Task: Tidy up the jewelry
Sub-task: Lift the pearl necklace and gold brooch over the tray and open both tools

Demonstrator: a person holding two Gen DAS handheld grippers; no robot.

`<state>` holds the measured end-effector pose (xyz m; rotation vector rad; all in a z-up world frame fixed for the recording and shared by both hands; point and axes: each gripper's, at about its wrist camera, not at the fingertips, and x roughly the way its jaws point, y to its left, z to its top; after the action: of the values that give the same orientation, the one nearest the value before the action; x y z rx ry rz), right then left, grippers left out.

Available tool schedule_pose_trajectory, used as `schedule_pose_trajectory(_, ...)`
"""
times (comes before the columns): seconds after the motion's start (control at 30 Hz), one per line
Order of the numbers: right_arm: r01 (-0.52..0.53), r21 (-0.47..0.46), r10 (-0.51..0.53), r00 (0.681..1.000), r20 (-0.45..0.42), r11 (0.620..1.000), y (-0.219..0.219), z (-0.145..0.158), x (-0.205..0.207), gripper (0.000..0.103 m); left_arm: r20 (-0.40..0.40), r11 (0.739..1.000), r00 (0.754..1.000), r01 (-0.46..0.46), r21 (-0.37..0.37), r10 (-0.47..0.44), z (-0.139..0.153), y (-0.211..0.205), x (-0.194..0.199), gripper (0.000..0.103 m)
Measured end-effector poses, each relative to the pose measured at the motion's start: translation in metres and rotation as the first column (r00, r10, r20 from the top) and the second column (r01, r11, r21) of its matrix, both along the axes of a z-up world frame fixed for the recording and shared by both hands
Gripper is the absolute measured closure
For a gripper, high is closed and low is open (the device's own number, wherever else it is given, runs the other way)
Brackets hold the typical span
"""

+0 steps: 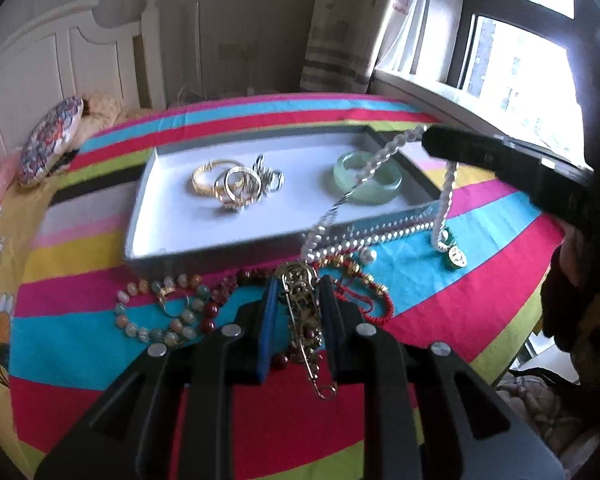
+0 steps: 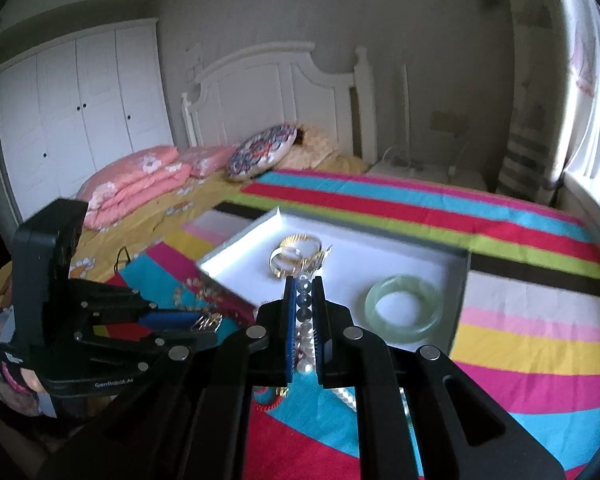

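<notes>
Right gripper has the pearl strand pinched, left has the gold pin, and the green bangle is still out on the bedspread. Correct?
Not quite: the green bangle already lies inside the white tray, as the right wrist view shows. The right gripper does pinch the pearl strand; the left gripper holds the gold pin.

L gripper (image 1: 298, 284) is clamped on a gold brooch pin (image 1: 306, 320) over the striped cloth (image 1: 460, 292). A pearl strand (image 1: 380, 236) is held up by R gripper (image 1: 430, 140) beside the white tray (image 1: 168, 248) w/ jade bangle (image 1: 368, 178) & gold bangles (image 1: 228, 184).
</notes>
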<state>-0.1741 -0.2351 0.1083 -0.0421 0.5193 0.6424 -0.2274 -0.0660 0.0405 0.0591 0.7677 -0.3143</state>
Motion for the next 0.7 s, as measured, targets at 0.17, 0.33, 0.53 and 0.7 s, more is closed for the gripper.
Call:
schedule_pose_trajectory(0.17, 0.030, 0.012, -0.031, 0.998, 0.060, 0.999, -0.013, 0.023, -0.010, 0.094, 0.054, 1.000, 0.999, -0.003, 0.028, 0.001, 0.014, -0.002, -0.007, 0.083)
schedule_pose_trajectory(0.33, 0.084, 0.033, -0.088, 0.988, 0.128, 0.996, -0.030, 0.049, -0.016, 0.094, 0.104, 0.998, 0.995, -0.008, 0.060, 0.001, 0.027, -0.005, -0.006, 0.083)
schedule_pose_trajectory(0.53, 0.110, 0.050, -0.118, 0.976, 0.181, 0.993, -0.045, 0.075, -0.020, 0.094, 0.143, 0.999, 0.990, -0.005, 0.054, -0.002, 0.042, -0.006, 0.001, 0.083)
schedule_pose_trajectory(0.7, 0.125, 0.035, -0.129, 0.970, 0.205, 0.992, -0.047, 0.088, -0.012, 0.094, 0.143, 0.997, 0.990, 0.002, 0.078, -0.013, 0.043, -0.008, 0.005, 0.083)
